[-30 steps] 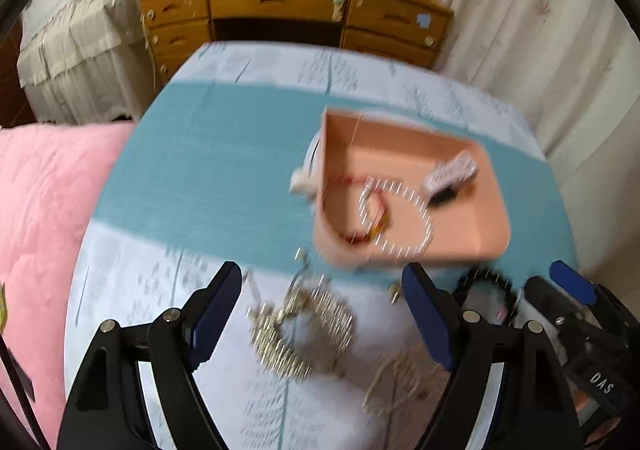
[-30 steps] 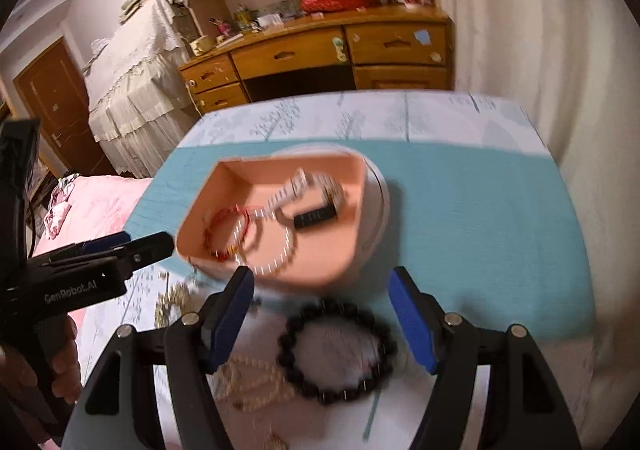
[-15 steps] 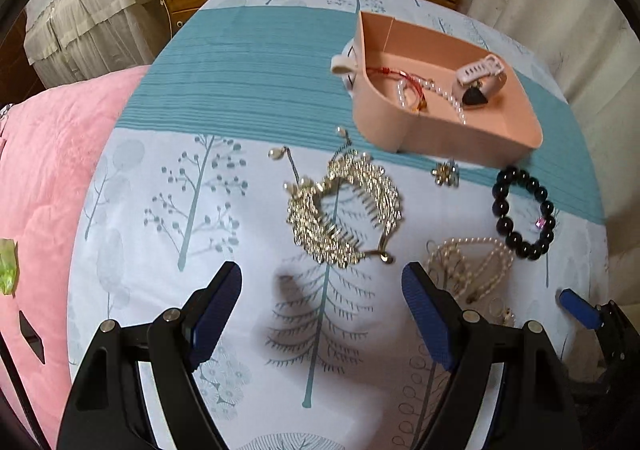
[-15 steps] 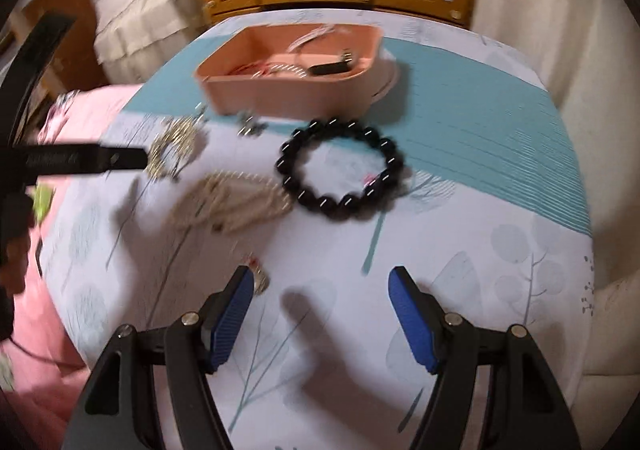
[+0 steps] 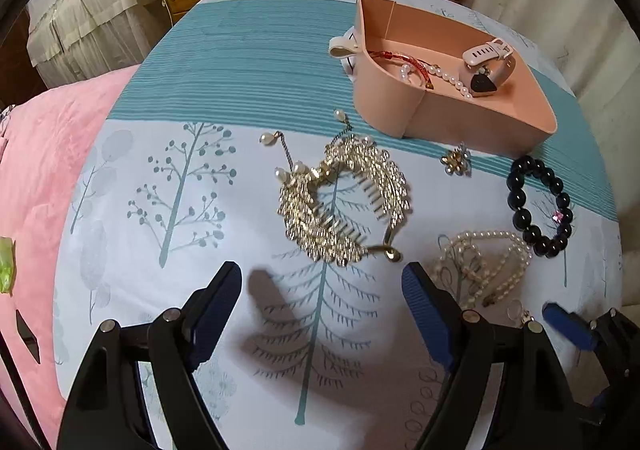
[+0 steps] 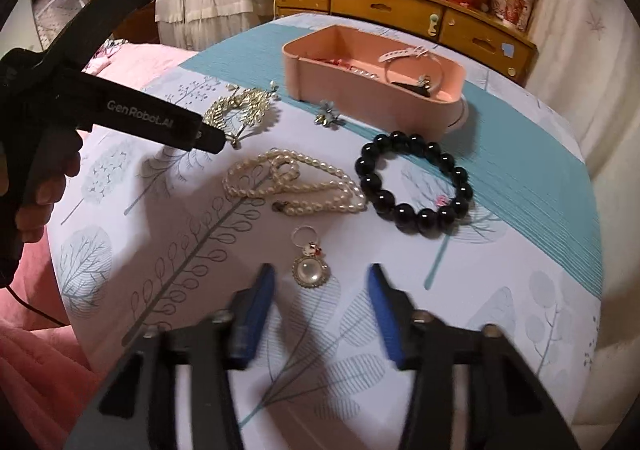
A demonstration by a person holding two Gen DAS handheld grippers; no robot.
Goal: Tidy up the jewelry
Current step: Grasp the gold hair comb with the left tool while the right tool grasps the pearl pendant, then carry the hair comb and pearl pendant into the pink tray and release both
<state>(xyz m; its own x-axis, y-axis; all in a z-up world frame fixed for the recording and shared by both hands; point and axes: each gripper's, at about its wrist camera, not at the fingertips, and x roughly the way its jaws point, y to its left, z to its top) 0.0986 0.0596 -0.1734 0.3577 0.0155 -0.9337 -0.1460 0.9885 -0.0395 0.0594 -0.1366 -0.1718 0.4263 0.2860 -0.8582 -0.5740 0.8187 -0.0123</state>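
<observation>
A tabletop (image 5: 168, 62) under a tree-print cloth holds jewelry. Both left tongs (image 5: 322, 286) and right tongs (image 6: 320, 286) gape apart, empty. Gold hair comb (image 5: 344, 206) lies mid-frame; pink tray (image 5: 480, 114) upper right; pearl pendant (image 6: 311, 270) sits between the right tips.

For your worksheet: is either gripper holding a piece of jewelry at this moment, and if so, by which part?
Nothing is held. The left gripper is open above the cloth near the gold hair comb; the right gripper is open, short of the round pendant.

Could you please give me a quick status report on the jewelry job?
Both grippers, left and right, open and empty. Pendant lies just ahead of right. Tray part filled. Nothing in the way.
</observation>
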